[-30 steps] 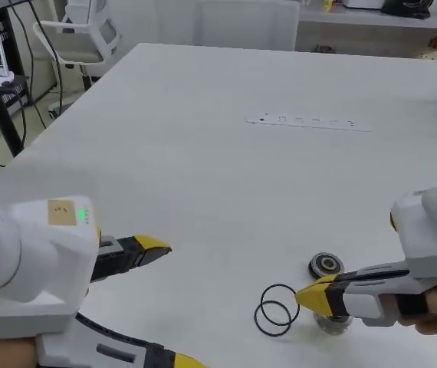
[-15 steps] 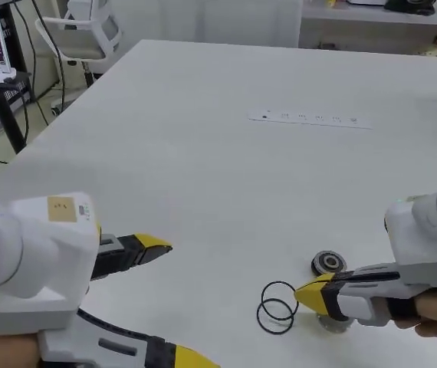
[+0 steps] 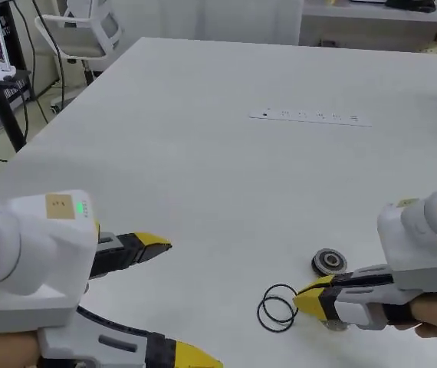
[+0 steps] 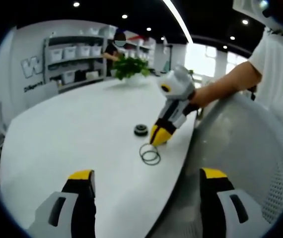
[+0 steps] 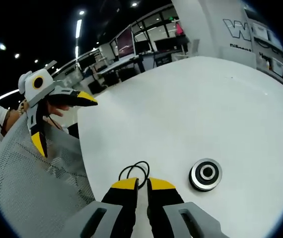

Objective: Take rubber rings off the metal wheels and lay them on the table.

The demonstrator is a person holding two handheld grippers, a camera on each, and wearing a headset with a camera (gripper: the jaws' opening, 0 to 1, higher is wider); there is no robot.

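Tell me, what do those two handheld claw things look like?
Each is a chunky white plastic body ending in two black jaws with yellow tips. The left gripper carries a tan sticker and a small green light; the right gripper has a rounded white top. The person wears a white sleeve.

- I get bright, even light on the white desk, faint shadows.
- Ceiling lights glare in gripper views; edges bend hard.
- Left hand-held gripper looks soft in head view.
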